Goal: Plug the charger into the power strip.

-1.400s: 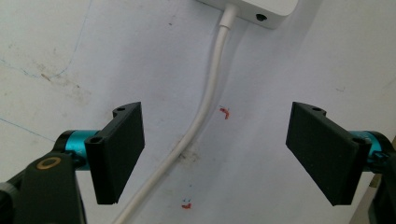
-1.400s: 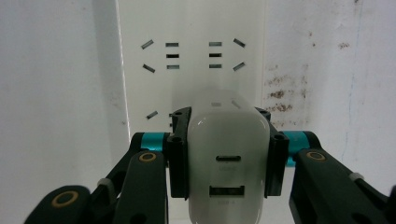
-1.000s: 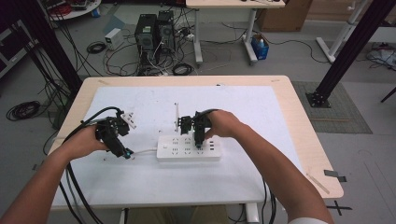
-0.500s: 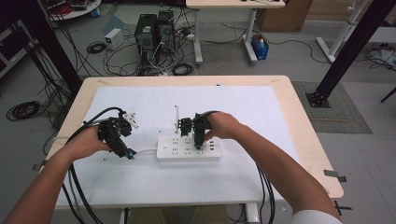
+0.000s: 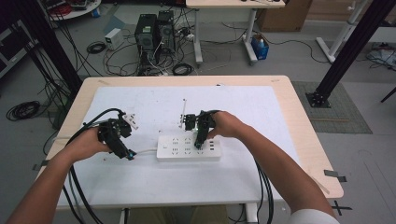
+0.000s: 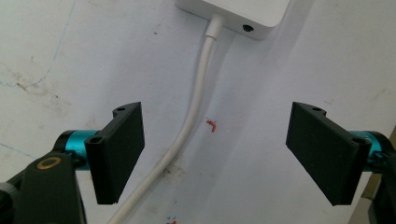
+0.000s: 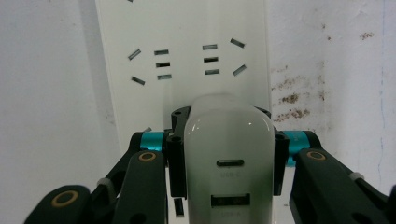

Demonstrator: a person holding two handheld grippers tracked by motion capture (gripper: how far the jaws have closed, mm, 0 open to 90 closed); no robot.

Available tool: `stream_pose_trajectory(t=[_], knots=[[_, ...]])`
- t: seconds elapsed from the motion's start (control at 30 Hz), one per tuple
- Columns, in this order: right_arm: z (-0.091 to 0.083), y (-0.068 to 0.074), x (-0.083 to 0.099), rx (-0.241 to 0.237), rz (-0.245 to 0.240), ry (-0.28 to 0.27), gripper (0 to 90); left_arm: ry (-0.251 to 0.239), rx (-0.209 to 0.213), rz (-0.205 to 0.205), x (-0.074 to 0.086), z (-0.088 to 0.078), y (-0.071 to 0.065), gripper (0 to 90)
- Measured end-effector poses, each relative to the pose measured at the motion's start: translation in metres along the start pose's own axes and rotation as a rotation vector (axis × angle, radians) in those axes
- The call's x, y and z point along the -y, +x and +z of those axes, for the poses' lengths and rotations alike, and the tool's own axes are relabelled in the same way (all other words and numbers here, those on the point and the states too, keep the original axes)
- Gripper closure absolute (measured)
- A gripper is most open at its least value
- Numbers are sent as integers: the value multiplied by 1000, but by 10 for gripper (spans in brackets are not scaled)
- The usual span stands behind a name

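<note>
Pinching a white rounded plastic USB charger (image 7: 229,158) in the right gripper (image 7: 229,154) over the white rectangular power strip (image 5: 188,148) for plugging, left gripper (image 6: 215,149) spread astride its white cord (image 6: 187,130).

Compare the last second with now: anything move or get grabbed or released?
Nothing visibly changed. The right gripper stays clamped on the white charger over the power strip. The left gripper stays open over the strip's cord, holding nothing.

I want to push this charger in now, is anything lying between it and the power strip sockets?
Nothing visible does. The charger, clamped in the right tool, hangs right over the power strip; the socket slots ahead of it are bare.
</note>
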State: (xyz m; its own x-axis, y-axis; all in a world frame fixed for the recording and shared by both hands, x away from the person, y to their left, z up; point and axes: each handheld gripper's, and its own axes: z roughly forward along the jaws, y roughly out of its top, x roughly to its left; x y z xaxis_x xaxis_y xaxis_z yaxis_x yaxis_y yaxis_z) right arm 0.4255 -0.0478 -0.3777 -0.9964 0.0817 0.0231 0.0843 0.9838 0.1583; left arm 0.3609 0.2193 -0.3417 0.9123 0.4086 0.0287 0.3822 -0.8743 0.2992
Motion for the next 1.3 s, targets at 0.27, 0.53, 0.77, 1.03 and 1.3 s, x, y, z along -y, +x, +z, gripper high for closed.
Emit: stream_pose_trajectory(t=[0.27, 0.53, 0.77, 1.03, 1.3], knots=[[-21, -8, 4, -14, 141, -84, 218, -60, -15, -27, 2, -9, 2, 196], [-63, -7, 31, 102, 257, -207, 131, -92, -12, -25, 3, -15, 2, 196], [-96, 0, 73, 198, 410, -239, 131, -66, -17, -5, 1, -20, 6, 196], [-120, 16, 132, 308, 564, -189, 16, -73, -30, -25, 0, -24, 10, 196], [-132, 38, 178, 295, 650, -192, 11, -93, -72, -36, -1, -25, 16, 196]])
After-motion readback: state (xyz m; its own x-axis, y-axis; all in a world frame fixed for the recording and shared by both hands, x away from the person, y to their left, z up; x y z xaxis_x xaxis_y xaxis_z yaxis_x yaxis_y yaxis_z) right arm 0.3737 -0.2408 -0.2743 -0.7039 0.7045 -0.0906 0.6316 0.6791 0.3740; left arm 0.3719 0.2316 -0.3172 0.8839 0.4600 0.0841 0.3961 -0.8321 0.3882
